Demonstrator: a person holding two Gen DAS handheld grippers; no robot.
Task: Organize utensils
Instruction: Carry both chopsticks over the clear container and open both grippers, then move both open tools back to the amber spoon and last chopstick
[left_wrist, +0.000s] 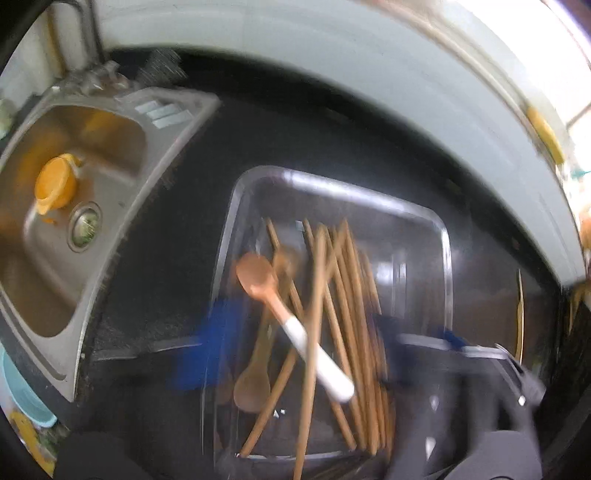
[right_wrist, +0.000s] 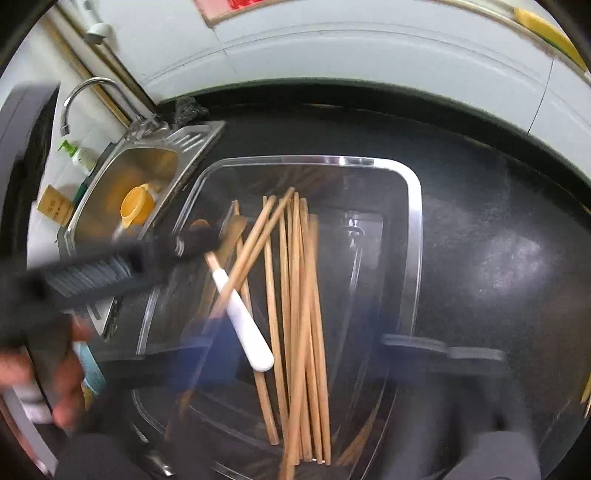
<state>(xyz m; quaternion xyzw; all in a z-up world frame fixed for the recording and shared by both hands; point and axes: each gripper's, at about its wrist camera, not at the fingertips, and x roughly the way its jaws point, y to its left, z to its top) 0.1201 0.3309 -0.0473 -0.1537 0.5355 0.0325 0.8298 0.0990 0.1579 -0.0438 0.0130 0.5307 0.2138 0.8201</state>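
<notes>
A clear plastic tray (left_wrist: 448, 258) (right_wrist: 415, 229) sits on the black counter. It holds several wooden chopsticks (left_wrist: 347, 295) (right_wrist: 295, 295), a pink spoon with a white handle (left_wrist: 295, 325) (right_wrist: 243, 325) and a wooden spoon (left_wrist: 253, 384). My left gripper (left_wrist: 306, 343) hangs open over the tray, its blue-padded fingers (left_wrist: 207, 343) blurred on either side of the utensils. My right gripper (right_wrist: 303, 354) is open above the tray too, holding nothing. The left gripper's dark body (right_wrist: 110, 266) reaches across the tray's left side in the right wrist view.
A steel sink (left_wrist: 122, 221) (right_wrist: 192, 147) with an orange cup (left_wrist: 55, 184) (right_wrist: 136, 205) lies left of the tray. A tap (right_wrist: 92, 88) and soap bottle (right_wrist: 77, 153) stand behind it. A pale wall runs along the counter's back. A blue bowl (left_wrist: 22, 398) sits at lower left.
</notes>
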